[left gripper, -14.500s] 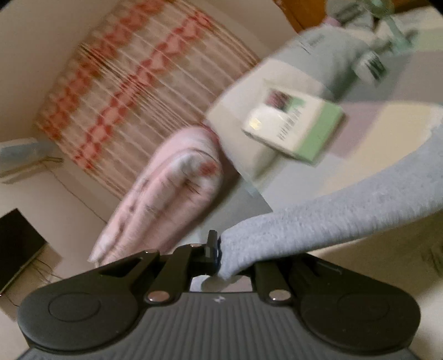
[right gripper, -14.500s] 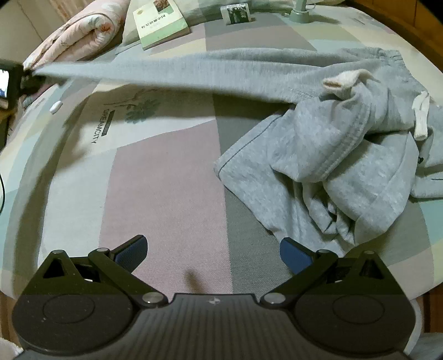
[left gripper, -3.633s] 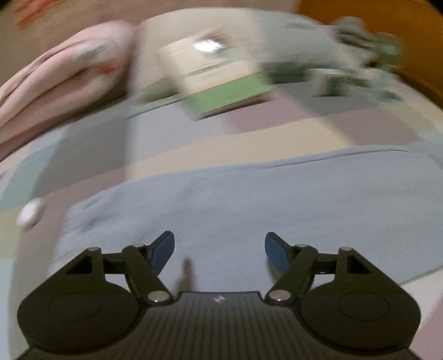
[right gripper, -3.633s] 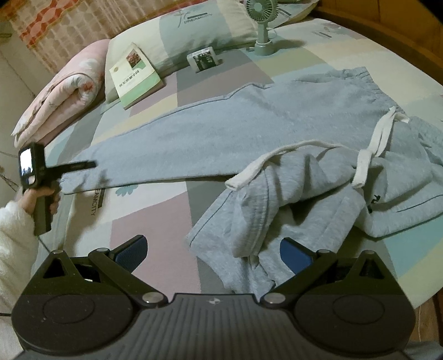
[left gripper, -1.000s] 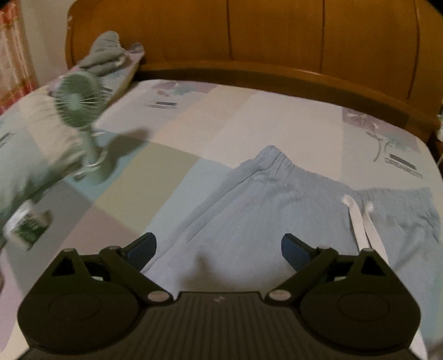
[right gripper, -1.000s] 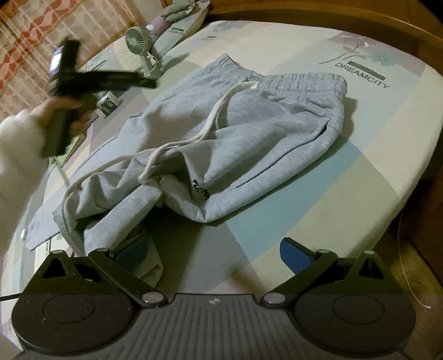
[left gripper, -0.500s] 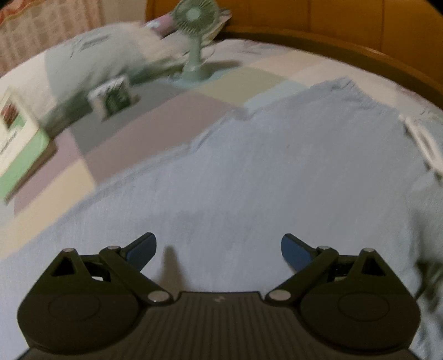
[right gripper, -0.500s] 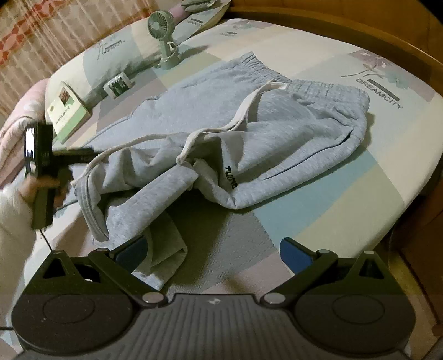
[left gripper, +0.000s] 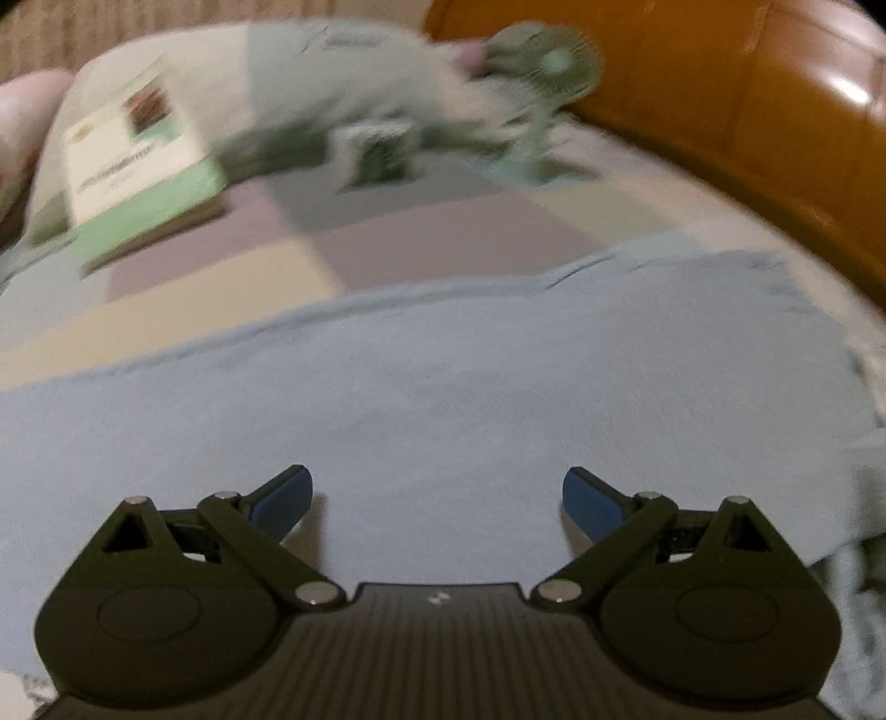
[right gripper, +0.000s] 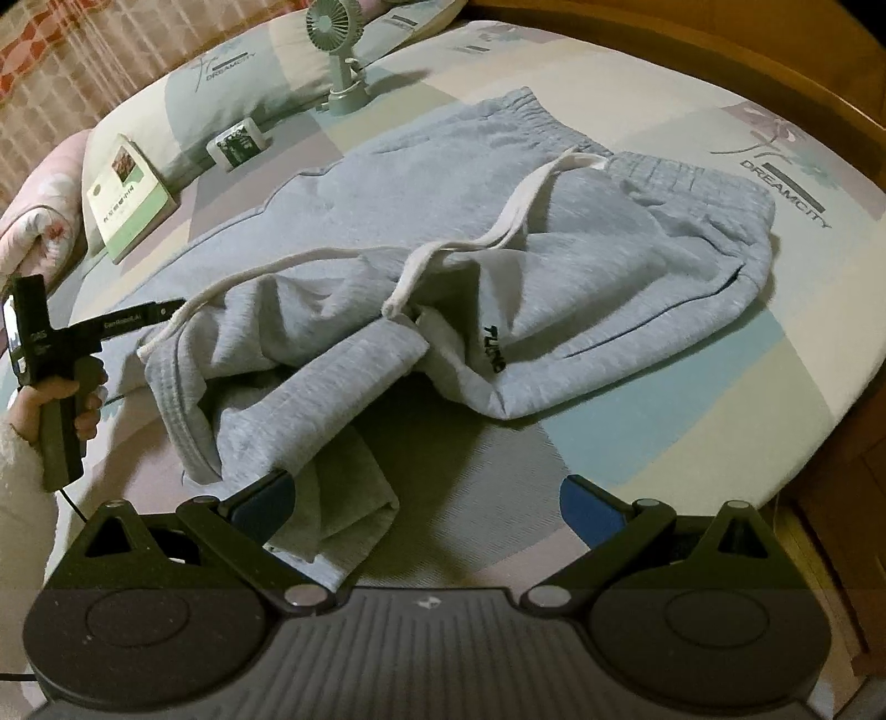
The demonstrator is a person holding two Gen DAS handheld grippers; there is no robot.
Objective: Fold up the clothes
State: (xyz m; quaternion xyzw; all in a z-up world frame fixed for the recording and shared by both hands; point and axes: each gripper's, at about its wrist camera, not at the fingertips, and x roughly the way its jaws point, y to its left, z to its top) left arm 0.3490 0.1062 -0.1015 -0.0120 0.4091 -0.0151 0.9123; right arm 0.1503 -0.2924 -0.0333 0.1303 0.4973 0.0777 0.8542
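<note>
Grey sweatpants (right gripper: 554,249) lie on the bed, waistband at the far right, one leg stretched flat to the left, the other bunched up near me with a white drawstring (right gripper: 515,216) across it. My right gripper (right gripper: 426,498) is open just above the crumpled leg end (right gripper: 343,498); its left finger touches the cloth. The left gripper (left gripper: 437,495) hovers open over the flat grey leg (left gripper: 443,399), nothing between its fingers. In the right wrist view the left gripper (right gripper: 166,310) is held by a hand (right gripper: 55,399) at the far left.
A green-and-white book (right gripper: 130,194), a small box (right gripper: 238,144) and a little desk fan (right gripper: 338,33) sit by the pillow (right gripper: 238,72) at the far side. A pink rolled quilt (right gripper: 39,221) lies at left. A wooden bed frame (right gripper: 747,50) rims the right edge.
The left gripper has slid leftward along the flat leg, away from the waistband. The right gripper has dropped closer to the crumpled leg end. Both stay open.
</note>
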